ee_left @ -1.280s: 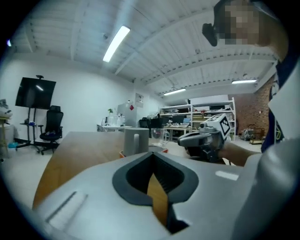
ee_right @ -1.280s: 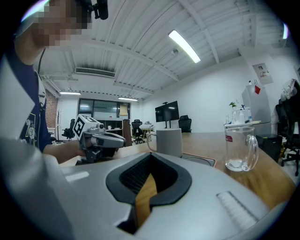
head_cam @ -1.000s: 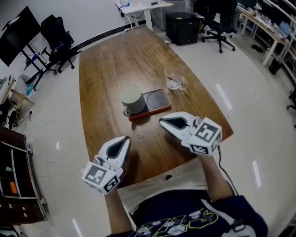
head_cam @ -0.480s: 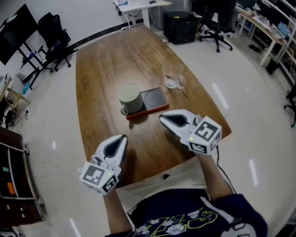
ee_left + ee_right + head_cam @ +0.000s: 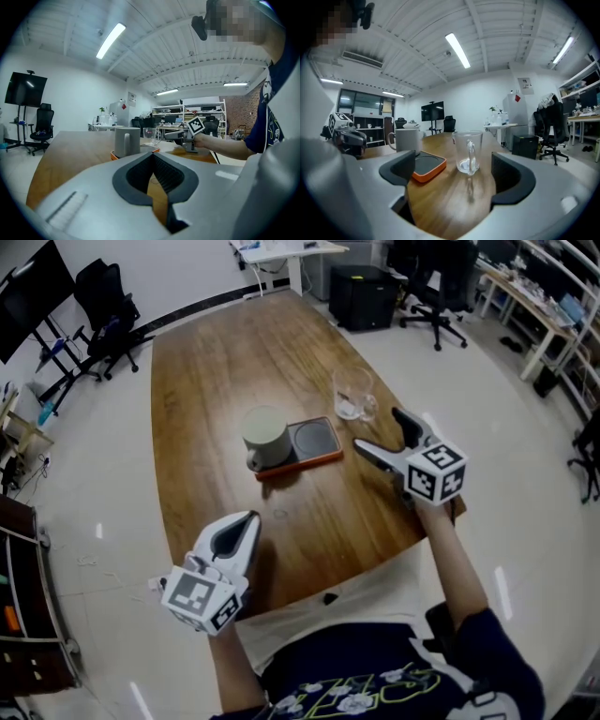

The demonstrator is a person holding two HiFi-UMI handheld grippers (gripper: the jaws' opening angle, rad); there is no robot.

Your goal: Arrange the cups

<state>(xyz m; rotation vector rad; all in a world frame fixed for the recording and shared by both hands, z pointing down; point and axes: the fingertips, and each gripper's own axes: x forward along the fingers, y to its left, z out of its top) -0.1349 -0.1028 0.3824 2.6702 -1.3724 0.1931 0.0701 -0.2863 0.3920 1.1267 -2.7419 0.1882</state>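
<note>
A pale grey mug (image 5: pixel 265 437) stands on the left half of an orange-rimmed tray (image 5: pixel 319 441) in the middle of the wooden table (image 5: pixel 216 352). To the tray's right, on bare wood, stands a clear glass mug (image 5: pixel 353 395). My right gripper (image 5: pixel 379 430) is just short of the glass mug and points at it. Its jaws are opening, with nothing between them. In the right gripper view the glass mug (image 5: pixel 468 152) stands ahead of the gap, its handle towards me. My left gripper (image 5: pixel 246 521) is shut and empty over the table's near edge.
The table's right edge runs close beside my right gripper. A black cabinet (image 5: pixel 367 294) and office chairs (image 5: pixel 441 287) stand on the floor beyond the table's far right. More chairs and a screen stand at the far left (image 5: pixel 103 306).
My right gripper has swung right and away from me, towards the glass mug, and its jaws have gone from shut to wide apart. The left gripper has stayed put.
</note>
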